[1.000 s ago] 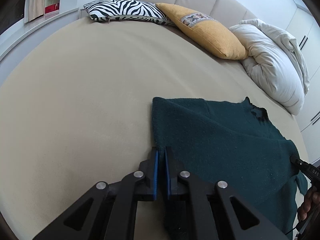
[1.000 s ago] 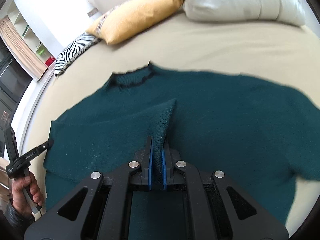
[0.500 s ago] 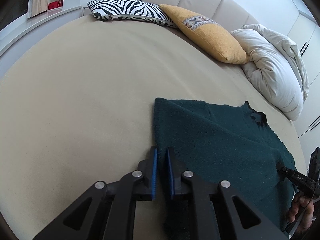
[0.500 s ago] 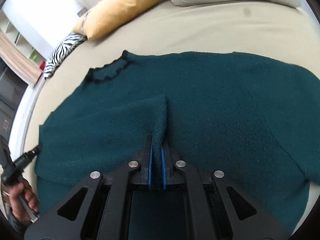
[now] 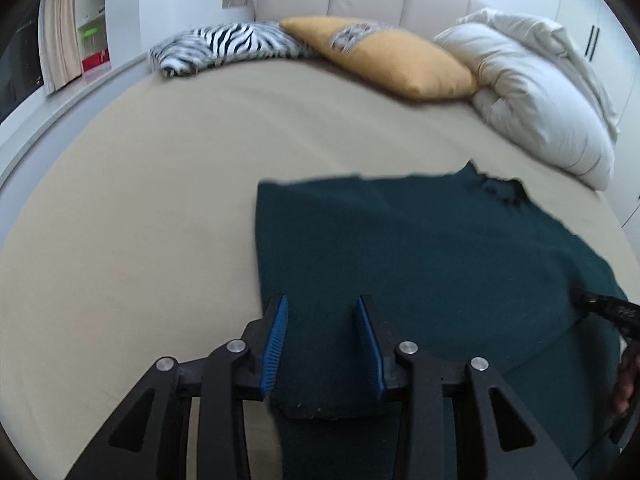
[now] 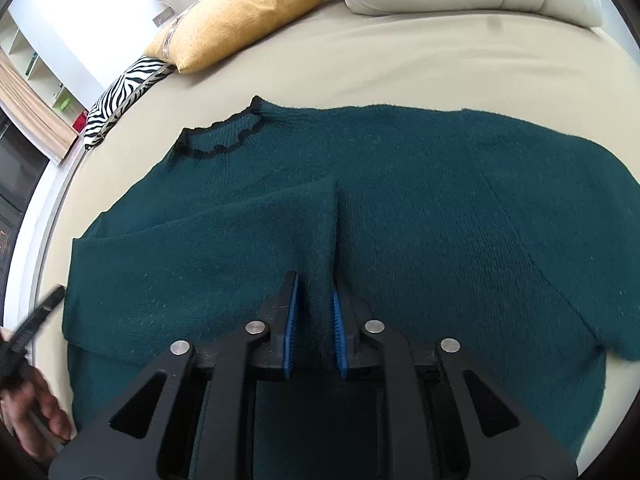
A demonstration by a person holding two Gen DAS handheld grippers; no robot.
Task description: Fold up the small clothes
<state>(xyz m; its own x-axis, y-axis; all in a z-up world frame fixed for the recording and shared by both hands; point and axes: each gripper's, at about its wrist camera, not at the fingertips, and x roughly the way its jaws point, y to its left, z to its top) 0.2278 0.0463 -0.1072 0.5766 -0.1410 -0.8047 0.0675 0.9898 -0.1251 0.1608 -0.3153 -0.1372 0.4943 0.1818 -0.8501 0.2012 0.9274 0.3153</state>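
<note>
Left wrist view: the left gripper [image 5: 322, 316] points down at the left border of the sweater [image 5: 420, 264], at about 6 o'clock in the picture.
Left jaws: they have just been opening and stand apart; the folded edge of the sweater lies between the blue pads [image 5: 276, 340] and they do not press it.
Right wrist view: the right gripper [image 6: 314, 300] is at 6 o'clock, over the middle of the sweater [image 6: 440, 208].
Right jaws: they have just been opening a little; a raised ridge of the knit stands between the pads [image 6: 291, 320], and I cannot tell if they touch it or not.
Sweater: dark green knit, lying flat on the beige bed [image 5: 140, 200]; its collar [image 6: 222, 138] with dark trim is at 11 o'clock in the right wrist view; the left part is folded over the body.
Pillows: a zebra pillow [image 5: 224, 46], a yellow pillow [image 5: 396, 60] and a white duvet [image 5: 536, 92] lie at the head of the bed, from 11 to 2 o'clock in the left wrist view, well apart from the sweater.
Hands: one hand [image 6: 34, 420] shows at 8 o'clock in the right wrist view, on a gripper handle.
</note>
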